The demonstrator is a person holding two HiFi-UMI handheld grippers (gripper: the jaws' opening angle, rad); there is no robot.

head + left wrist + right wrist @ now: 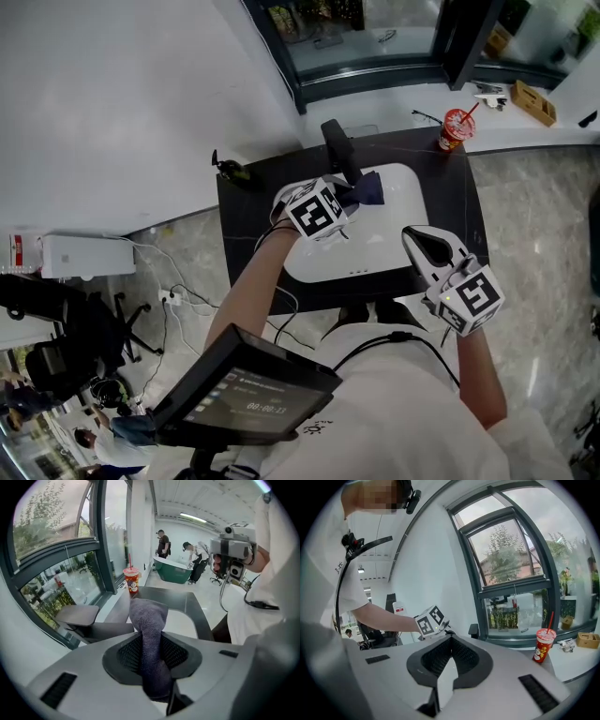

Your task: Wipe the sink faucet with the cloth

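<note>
A black faucet (337,145) rises at the back of a white sink (398,239) set in a dark counter. My left gripper (352,199) is over the basin just in front of the faucet, shut on a dark grey-blue cloth (371,187). In the left gripper view the cloth (149,620) stands up out of the jaws, with the faucet's dark spout (89,620) low at the left. My right gripper (418,237) hangs at the sink's front right corner, shut, with nothing in it. Its jaws (450,644) meet at the tips.
A red drink cup with a straw (457,128) stands on the counter's back right corner, by the window sill. A white wall runs along the left. Cables and a white box (84,255) lie on the floor at the left. People stand far off in the room (164,543).
</note>
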